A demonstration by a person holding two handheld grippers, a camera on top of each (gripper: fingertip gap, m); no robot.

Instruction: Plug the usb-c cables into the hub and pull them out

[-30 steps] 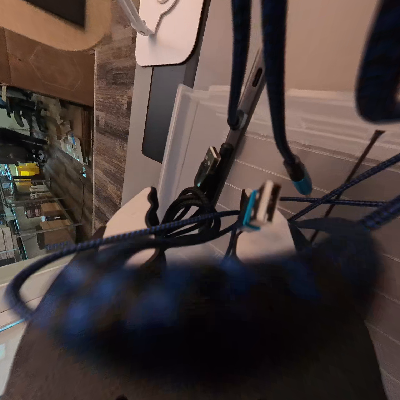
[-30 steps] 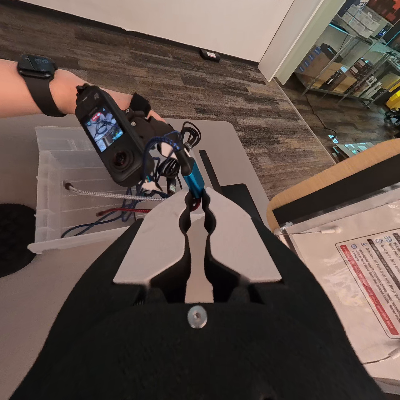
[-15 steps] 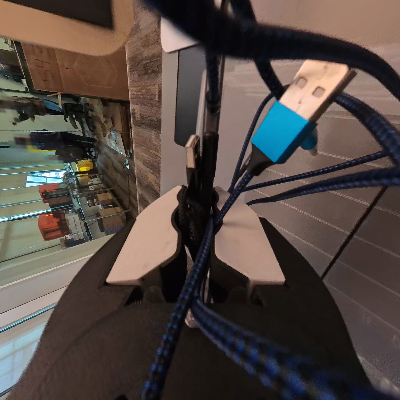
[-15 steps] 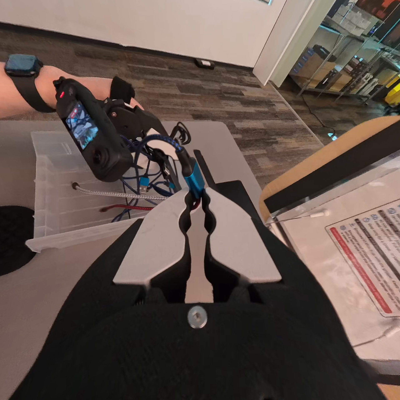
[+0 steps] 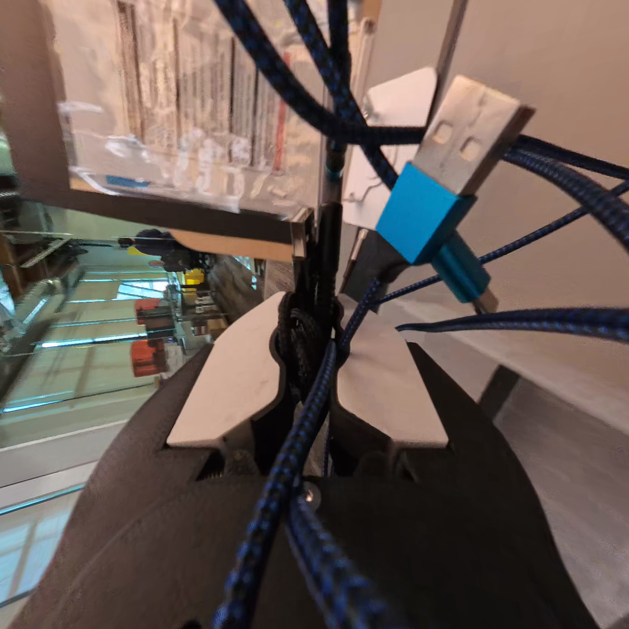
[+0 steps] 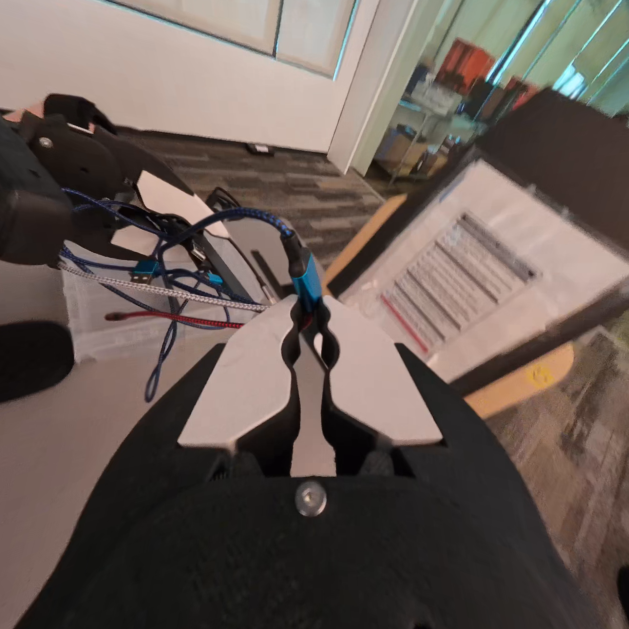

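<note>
1. Right claw is pinching a blue connector at its very tips, jaws nearly closed; the connector's blue braided cable is arching left toward the other claw.
2. Left claw is clamping a black hub plus a bunched black cord — jaws close together, a blue braided cable crossing between them.
3. A loose USB-A plug with blue housing is dangling just right of the hub, close to the lens.
4. A clear tray on the grey desk is holding tangled blue, silver and red cables; the desk near the right claw is lying bare.
5. Laminated sheet is sitting right of the desk edge.
</note>
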